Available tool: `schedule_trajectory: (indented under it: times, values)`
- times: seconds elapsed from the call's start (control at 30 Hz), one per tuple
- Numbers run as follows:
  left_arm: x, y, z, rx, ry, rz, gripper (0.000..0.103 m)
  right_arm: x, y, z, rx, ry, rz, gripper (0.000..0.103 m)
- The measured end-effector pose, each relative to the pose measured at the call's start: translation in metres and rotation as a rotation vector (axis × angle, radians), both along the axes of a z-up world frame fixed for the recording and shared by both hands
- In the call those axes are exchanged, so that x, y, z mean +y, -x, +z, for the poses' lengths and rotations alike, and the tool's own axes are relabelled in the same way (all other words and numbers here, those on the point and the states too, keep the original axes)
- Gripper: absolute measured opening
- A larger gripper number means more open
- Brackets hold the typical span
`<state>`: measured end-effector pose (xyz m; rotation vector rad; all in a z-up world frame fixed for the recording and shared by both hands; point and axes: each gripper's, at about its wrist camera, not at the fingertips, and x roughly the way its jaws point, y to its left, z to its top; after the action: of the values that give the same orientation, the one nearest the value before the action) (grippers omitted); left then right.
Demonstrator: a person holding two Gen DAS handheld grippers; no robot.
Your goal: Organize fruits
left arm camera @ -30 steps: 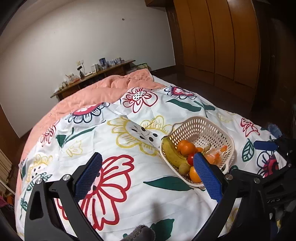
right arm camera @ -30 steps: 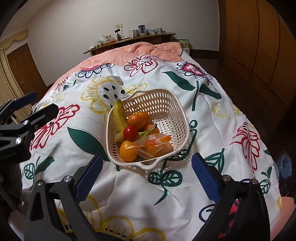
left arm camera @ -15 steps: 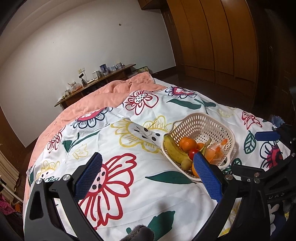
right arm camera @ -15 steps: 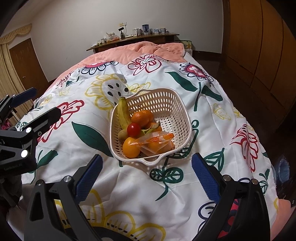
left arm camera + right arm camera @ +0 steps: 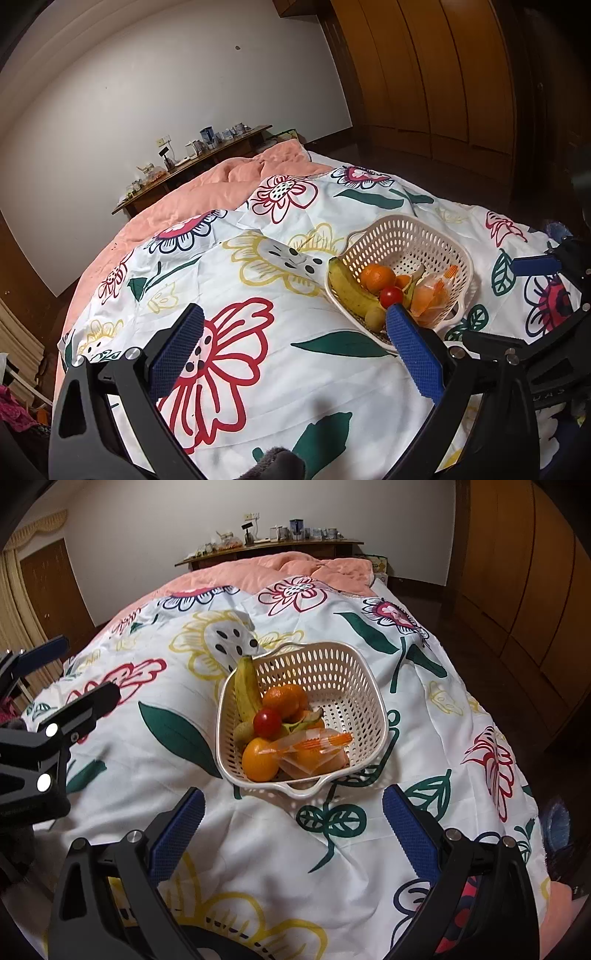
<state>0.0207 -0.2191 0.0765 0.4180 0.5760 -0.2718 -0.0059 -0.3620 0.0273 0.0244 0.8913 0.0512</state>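
Observation:
A cream perforated basket (image 5: 332, 672) (image 5: 402, 236) rests on the flowered bedspread (image 5: 258, 849). Inside lie a banana (image 5: 245, 690) (image 5: 349, 290), an orange (image 5: 284, 699) (image 5: 376, 277), a red tomato (image 5: 266, 722) (image 5: 391, 295), a kiwi (image 5: 375, 318), a second orange fruit (image 5: 258, 762) and a clear packet of orange pieces (image 5: 308, 751) (image 5: 432, 295). My right gripper (image 5: 291, 829) hovers open just in front of the basket. My left gripper (image 5: 293, 349) is open over the spread, left of the basket, its right finger overlapping the near rim.
A peach blanket (image 5: 273, 568) covers the bed's far end. Behind it a wooden shelf (image 5: 269, 546) carries several cups and jars. Wooden wardrobe doors (image 5: 443, 74) line the right side. The bed drops off to dark floor on the right (image 5: 498, 657).
Both grippers have drawn back and risen slightly, so the basket sits a little farther away in both views. Fruits and basket have not moved. Both stay open.

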Motion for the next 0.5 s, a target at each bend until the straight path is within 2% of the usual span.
schedule_trajectory:
  times: [0.17,0.5]
  values:
    - [-0.0012,0.0022,-0.0032,-0.005,-0.019,-0.004,0.100,0.0000,0.0032,-0.0021,0.012,0.044,0.004,0.098]
    - [-0.0041,0.0034,-0.0062,0.004,-0.028,-0.011,0.100,0.0072,0.0037,-0.0067,0.024,0.061,0.028,0.098]
